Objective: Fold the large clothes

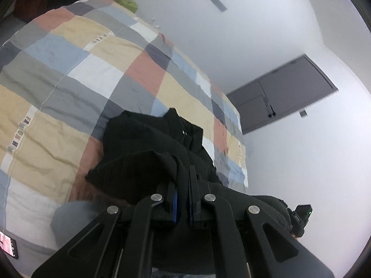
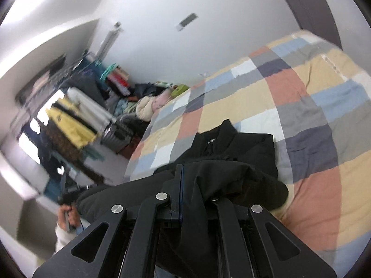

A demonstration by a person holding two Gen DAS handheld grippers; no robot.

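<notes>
My left gripper has its jaws pinched together on a fold of the black jacket, the cloth bunched over the fingertips; my right gripper is likewise clamped on the same garment's edge, fabric draping over its right finger so that finger is mostly hidden. Just ahead of both sets of jaws the rest of the jacket lies on the patchwork quilt, collar pointing away from me. Judging from this, I am carrying the lower part up toward the collar to make a fold. The risk: the thick cloth is gathered rather than flat in each grip, so it could slip free or land creased and skewed if one side travels further than the other. Beyond the quilt's far-left edge, a dark laundry basket stands on the floor; its contents are too blurred to tell. Heaped clothes lie near it, beneath a crowded clothes rack.
</notes>
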